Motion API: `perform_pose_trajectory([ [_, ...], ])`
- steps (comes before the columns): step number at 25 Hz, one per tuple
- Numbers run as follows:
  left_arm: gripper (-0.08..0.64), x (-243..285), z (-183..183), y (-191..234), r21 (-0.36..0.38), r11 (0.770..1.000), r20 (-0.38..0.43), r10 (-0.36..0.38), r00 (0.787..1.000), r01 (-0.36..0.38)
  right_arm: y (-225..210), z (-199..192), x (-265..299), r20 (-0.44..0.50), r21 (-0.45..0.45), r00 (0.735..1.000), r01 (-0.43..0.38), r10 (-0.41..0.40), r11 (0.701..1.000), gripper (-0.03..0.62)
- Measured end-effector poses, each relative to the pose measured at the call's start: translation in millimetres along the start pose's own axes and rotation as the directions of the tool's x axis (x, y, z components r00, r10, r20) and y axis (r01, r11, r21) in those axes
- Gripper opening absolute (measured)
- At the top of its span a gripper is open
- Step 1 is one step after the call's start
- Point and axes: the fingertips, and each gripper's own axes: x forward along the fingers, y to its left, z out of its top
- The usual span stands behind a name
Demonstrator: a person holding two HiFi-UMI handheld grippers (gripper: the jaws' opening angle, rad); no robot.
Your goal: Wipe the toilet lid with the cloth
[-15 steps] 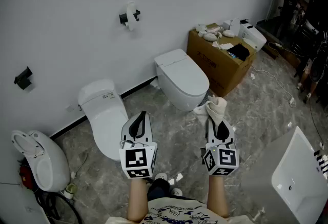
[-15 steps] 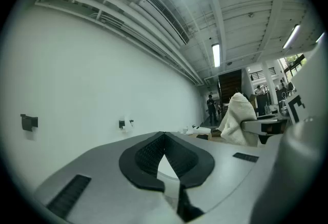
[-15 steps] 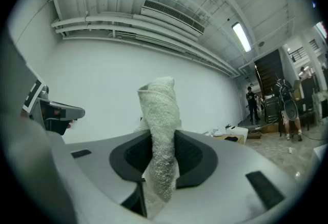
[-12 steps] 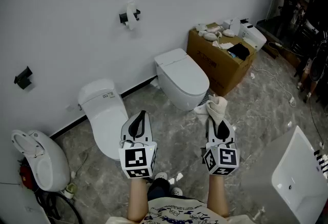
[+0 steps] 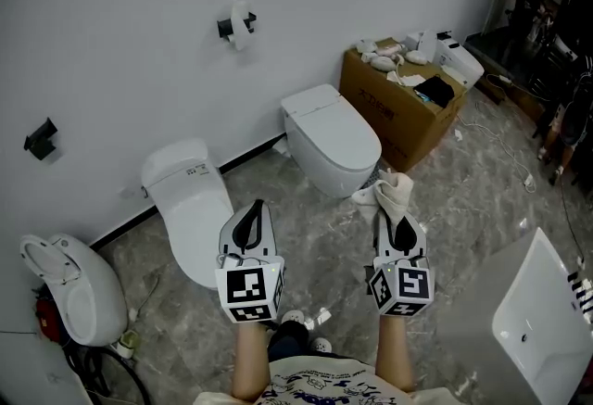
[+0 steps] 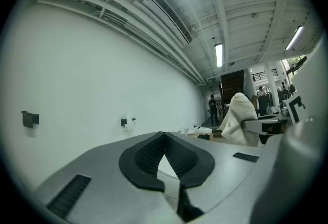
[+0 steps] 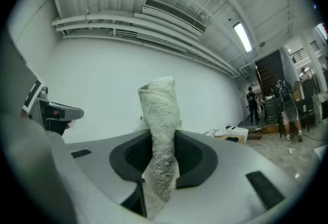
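Note:
Two white toilets stand against the wall with lids down: one at centre [image 5: 332, 136], one to the left [image 5: 193, 207]. My right gripper [image 5: 391, 214] is held in the air in front of the centre toilet, apart from it, shut on a rolled white cloth [image 5: 390, 189] that sticks out past its tips. In the right gripper view the cloth [image 7: 160, 110] stands upright between the pads of the right gripper [image 7: 163, 138]. My left gripper [image 5: 256, 208] hovers near the left toilet's front, tips together, holding nothing. Its own view shows the left gripper [image 6: 164, 134] and, off to the right, the cloth [image 6: 237, 120].
A cardboard box [image 5: 398, 116] with small items on top stands right of the centre toilet. A third white fixture [image 5: 65, 290] sits at far left, a white basin [image 5: 542, 320] at lower right. A paper holder [image 5: 236, 26] hangs on the wall. Cables lie on the floor.
The head view has shifted very slightly. Both grippers keep the same pose, and the cloth stays in the right one.

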Motion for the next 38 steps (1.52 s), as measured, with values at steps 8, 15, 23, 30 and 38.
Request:
perform_pose_trajectory([
  [8, 0.003, 38, -5, 36, -0.004, 1.0, -0.002, -0.004, 1.0, 0.004, 12, -3, 44, 0.008, -0.002, 1.0, 0.025, -0.025, 1.0, 0.098],
  [15, 0.003, 84, -4, 69, 0.012, 0.999, 0.004, -0.034, 0.999, 0.034, 25, -8, 93, 0.009, 0.029, 0.998, 0.054, -0.055, 0.998, 0.098],
  [23, 0.003, 128, -18, 96, 0.008, 0.997, -0.013, -0.072, 0.997, 0.072, 39, -24, 136, -0.018, 0.022, 0.997, 0.077, -0.077, 0.997, 0.098],
  [30, 0.003, 168, -32, 112, -0.019, 0.998, -0.04, -0.065, 0.997, 0.065, 34, -35, 178, -0.049, 0.023, 0.996, 0.082, -0.081, 0.996, 0.098],
  [38, 0.003, 239, -48, 120, -0.021, 1.0, -0.057, -0.023, 0.998, 0.022, 10, -48, 257, -0.057, 0.026, 0.997, 0.048, -0.046, 0.999, 0.098],
])
